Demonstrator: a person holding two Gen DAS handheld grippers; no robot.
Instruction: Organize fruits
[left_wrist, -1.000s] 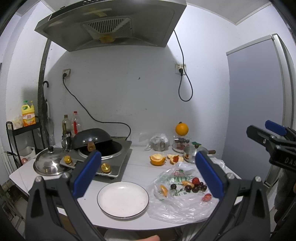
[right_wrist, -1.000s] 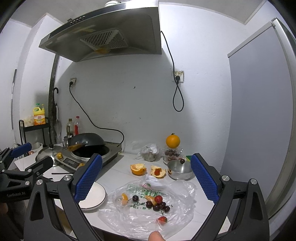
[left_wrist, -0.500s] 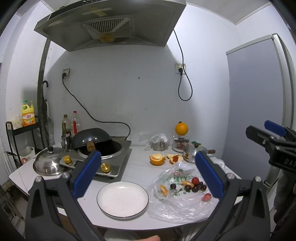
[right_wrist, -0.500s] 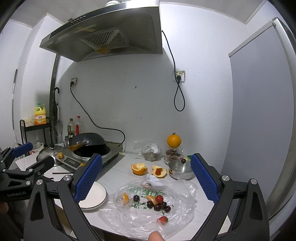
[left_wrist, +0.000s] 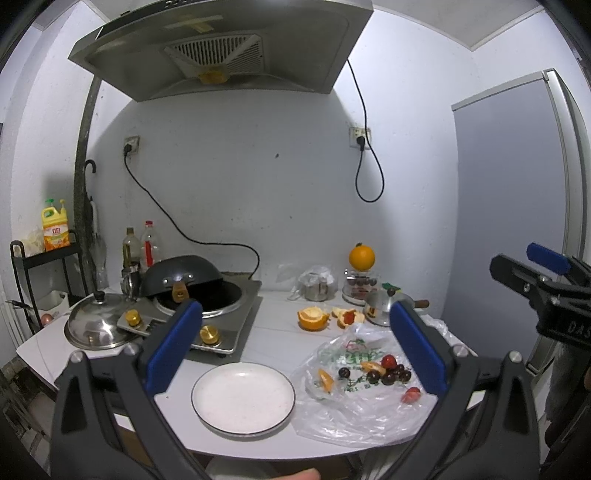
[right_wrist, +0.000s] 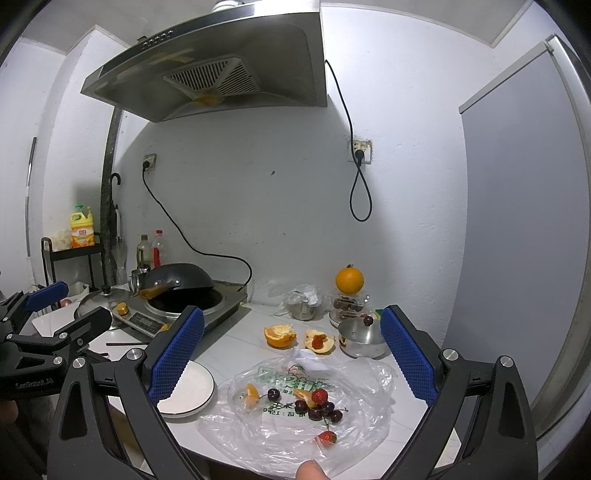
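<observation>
From left to right, the plate (left_wrist: 243, 397) sits bare, the cherries (right_wrist: 320, 408), strawberries (right_wrist: 319, 396) and orange bits (right_wrist: 252, 395) lie on the bag (right_wrist: 354, 428), and both the left gripper (left_wrist: 295, 354) and right gripper (right_wrist: 291, 358) hover spread and holding nothing, so sorting looks unstarted.

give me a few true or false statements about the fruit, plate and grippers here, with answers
1. The white plate holds no fruit. True.
2. The cherries lie on the plastic bag. True.
3. The whole orange sits on the plate. False: it rests on a container at the back of the counter.
4. The left gripper is shut on a strawberry. False: it is open and holds nothing.
5. The right gripper is open. True.
6. The wok sits on the plastic bag. False: it sits tilted on the cooker.
</observation>
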